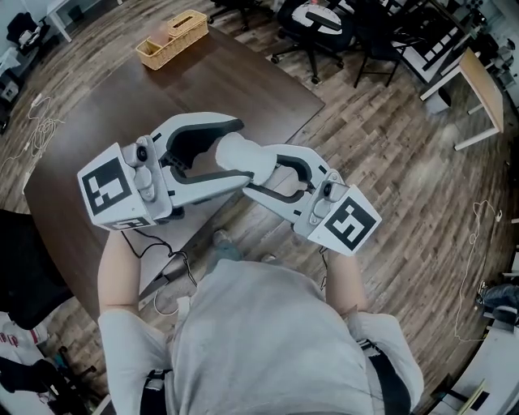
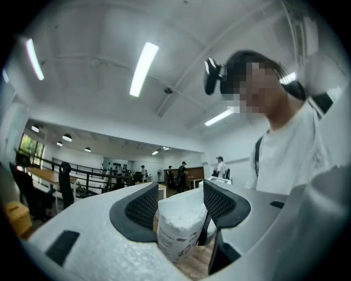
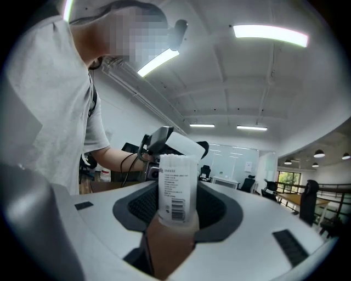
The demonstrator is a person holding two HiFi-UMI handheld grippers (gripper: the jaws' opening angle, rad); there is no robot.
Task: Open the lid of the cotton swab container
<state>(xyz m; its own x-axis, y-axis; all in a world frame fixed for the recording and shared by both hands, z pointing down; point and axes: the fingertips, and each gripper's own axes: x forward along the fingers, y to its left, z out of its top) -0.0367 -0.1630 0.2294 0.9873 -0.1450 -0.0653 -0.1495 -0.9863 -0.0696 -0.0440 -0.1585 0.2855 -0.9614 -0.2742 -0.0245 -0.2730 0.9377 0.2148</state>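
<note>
- The table [image 1: 243,81] top is mostly bare; a basket [image 1: 172,37] sits at its far end.
- Chairs [image 1: 312,24] and a desk [image 1: 482,89] crowd the floor past it.

Seen from the head view, a person is holding the left tongs [image 1: 229,154] and the right tongs [image 1: 263,173] out level in front of the body, angling them inward so their tips are meeting in the middle. The left forearm [image 1: 117,271] and right forearm [image 1: 347,280] are reaching forward, bare below short sleeves. The jaws of both tongs are pressing their dark pads against opposite ends of the same cotton swab container [image 1: 243,156], sharing the grip.
</note>
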